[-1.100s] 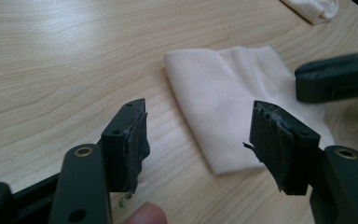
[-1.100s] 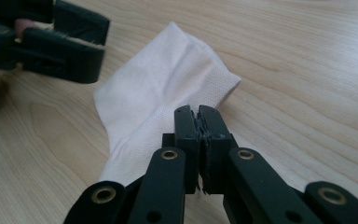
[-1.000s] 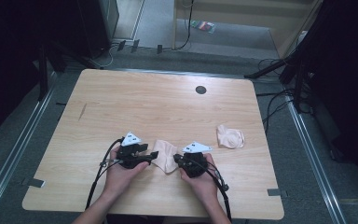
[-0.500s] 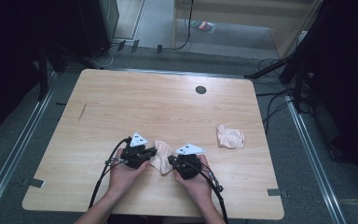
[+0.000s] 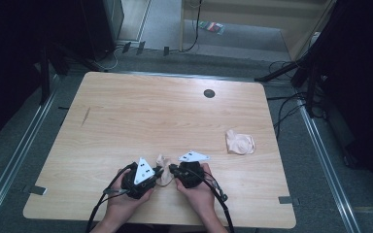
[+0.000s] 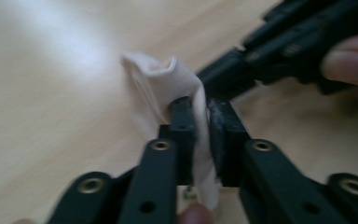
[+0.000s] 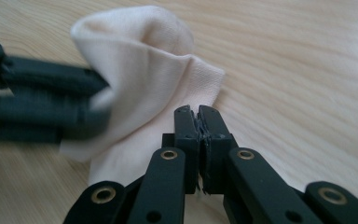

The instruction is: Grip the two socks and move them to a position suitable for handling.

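A small pale peach cloth (image 5: 163,162) stands bunched up between my two grippers near the table's front edge. In the left gripper view the cloth (image 6: 163,81) runs down between the jaws of my left gripper (image 6: 201,109), and the pads press on it; these jaws have just been opening a little, with the cloth still between them. My right gripper (image 7: 196,112) is shut, with a thin edge of the cloth (image 7: 144,60) pinched between its pads. In the high view the left gripper (image 5: 159,172) and the right gripper (image 5: 171,169) nearly meet tip to tip.
A second crumpled peach cloth (image 5: 240,142) lies on the wooden table (image 5: 175,111) to the right. A black round hole (image 5: 209,93) sits near the far edge. Cables trail from both grippers over the front edge.
The hands have come together, the left one moving right. The cloth, which lay flat between the grippers, is now bunched and raised between their tips.
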Motion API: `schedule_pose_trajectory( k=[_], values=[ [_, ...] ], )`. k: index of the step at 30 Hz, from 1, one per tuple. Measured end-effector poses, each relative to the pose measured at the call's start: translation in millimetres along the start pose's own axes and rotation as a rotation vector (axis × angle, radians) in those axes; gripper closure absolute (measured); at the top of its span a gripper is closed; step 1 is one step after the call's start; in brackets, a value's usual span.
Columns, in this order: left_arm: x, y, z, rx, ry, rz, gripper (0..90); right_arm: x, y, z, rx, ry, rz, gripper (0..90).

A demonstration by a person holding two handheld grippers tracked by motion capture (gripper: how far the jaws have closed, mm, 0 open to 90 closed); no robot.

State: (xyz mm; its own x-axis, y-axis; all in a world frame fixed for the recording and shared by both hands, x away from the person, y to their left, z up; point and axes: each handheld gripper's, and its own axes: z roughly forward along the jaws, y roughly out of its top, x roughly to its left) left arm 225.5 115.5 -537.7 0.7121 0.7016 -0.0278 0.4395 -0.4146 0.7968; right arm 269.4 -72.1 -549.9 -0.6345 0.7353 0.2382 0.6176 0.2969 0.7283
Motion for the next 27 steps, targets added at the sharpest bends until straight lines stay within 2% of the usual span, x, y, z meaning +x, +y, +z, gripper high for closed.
schedule_pose_trajectory(
  k=[1,2,3,4,6,8,9,10,12,13,15,16,17,20,23,25,27],
  values=[
    [0.4,-2.2,4.8,0.011,-0.047,0.003,71.7,-1.7,-1.6,-1.6,-0.002,0.007,0.011,87.6],
    [0.9,-3.5,6.2,0.018,-0.067,0.012,69.5,-4.2,-3.0,-3.9,-0.004,0.003,0.013,87.6],
    [0.9,-3.5,6.2,0.018,-0.067,0.012,67.2,-4.2,-3.0,-3.9,-0.004,0.003,0.013,87.6],
    [3.2,-5.7,6.5,0.011,-0.121,0.016,64.9,-7.9,-3.1,-7.5,-0.004,-0.022,0.004,87.6],
    [8.8,-6.4,3.8,0.003,-0.178,0.006,61.0,-11.7,-3.4,-10.2,-0.005,-0.039,0.006,87.6],
    [16.5,-6.3,-0.4,-0.031,-0.195,-0.012,58.4,-16.2,-4.4,-12.0,-0.007,-0.034,0.019,87.6],
    [22.6,-5.9,-3.1,-0.058,-0.220,-0.033,57.4,-17.6,-4.7,-12.5,-0.008,-0.032,0.024,87.6],
    [29.4,-5.0,-5.0,-0.080,-0.223,-0.060,56.9,-18.2,-4.5,-12.6,-0.004,-0.029,0.024,87.6],
    [44.6,-2.5,-5.6,-0.113,-0.177,-0.122,57.0,-18.9,-3.9,-12.1,-0.002,-0.025,0.014,87.6],
    [54.0,-0.1,-3.8,-0.117,-0.137,-0.168,57.8,-19.1,-3.9,-12.1,-0.001,-0.024,0.013,87.6],
    [63.6,5.0,1.4,-0.115,-0.079,-0.208,58.7,-19.5,-4.1,-12.1,-0.001,-0.021,0.020,87.5],
    [67.6,9.1,6.2,-0.108,-0.066,-0.216,59.6,-19.7,-4.2,-12.1,-0.002,-0.020,0.022,87.5],
    [68.3,11.6,9.6,-0.106,-0.067,-0.214,60.6,-19.7,-4.3,-12.1,-0.003,-0.019,0.022,87.5],
    [67.9,21.3,25.7,-0.051,-0.060,-0.185,63.0,-20.1,-5.1,-12.3,-0.007,-0.018,0.023,87.5],
    [67.1,27.6,38.0,-0.030,-0.099,-0.164,66.0,-20.8,-5.4,-12.1,-0.010,-0.011,0.025,87.4],
    [66.4,29.6,43.5,-0.018,-0.105,-0.138,66.8,-21.2,-5.7,-12.1,-0.013,-0.010,0.024,87.5],
    [68.5,30.6,48.1,0.004,-0.130,-0.129,67.5,-21.4,-5.8,-12.3,-0.012,-0.008,0.028,87.4]
  ],
)
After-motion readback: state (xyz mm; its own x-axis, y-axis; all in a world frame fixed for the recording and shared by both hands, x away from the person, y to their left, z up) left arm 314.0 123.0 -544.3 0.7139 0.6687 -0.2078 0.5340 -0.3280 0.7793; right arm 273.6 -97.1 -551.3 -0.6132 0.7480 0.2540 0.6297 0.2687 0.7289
